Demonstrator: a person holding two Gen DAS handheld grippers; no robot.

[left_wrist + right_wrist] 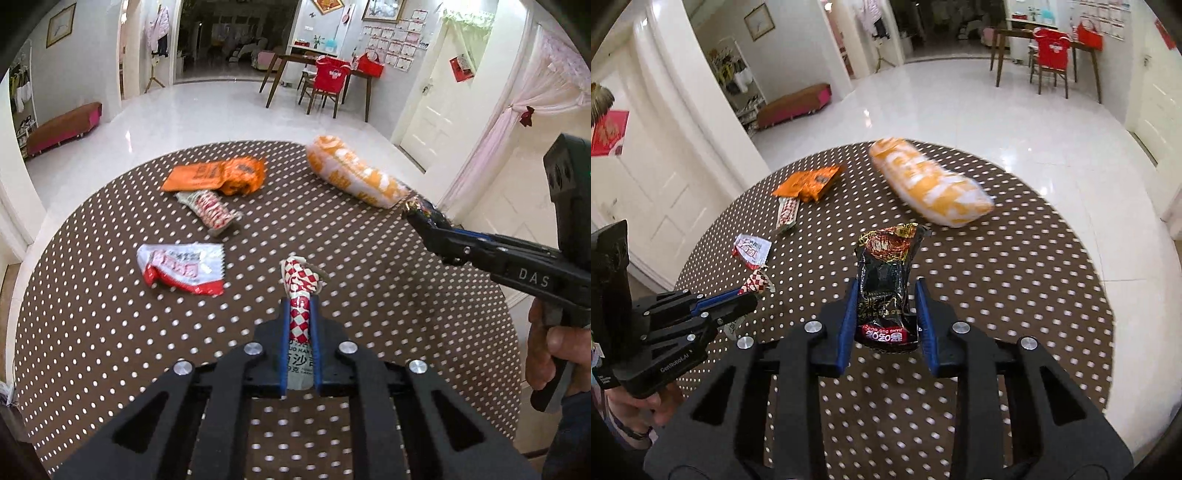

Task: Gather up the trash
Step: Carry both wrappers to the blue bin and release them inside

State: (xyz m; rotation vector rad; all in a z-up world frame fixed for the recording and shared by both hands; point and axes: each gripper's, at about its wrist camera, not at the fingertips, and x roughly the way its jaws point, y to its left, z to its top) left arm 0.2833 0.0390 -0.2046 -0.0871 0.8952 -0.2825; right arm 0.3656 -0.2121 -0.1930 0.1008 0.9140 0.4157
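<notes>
We have one wrapper in each tool, so the step in hand, as we judge it, is carrying both off to wherever the trash goes; no bin shows in either view. To do it well we should keep both grips steady and lift clear of the table (110,350) before swinging away.

On the left, the left gripper (300,306) has its jaws closed tight on a red-and-white checkered wrapper (301,284), which pokes forward past the tips above the dotted cloth. On the right, the right gripper (886,295) holds a crumpled black wrapper (886,280) between jaws that stand partly closed; the foil looks loosely pinched, so it could slip.

Still lying on the table, left to right: a red-and-white sachet (181,271), a striped red-and-white wrapper (210,212) touching an orange packet (218,177) behind it, and a large orange-and-white bag (354,175) near the far edge. Nothing lies between the two tools, though they sit near each other and could knock together if we turn carelessly.
</notes>
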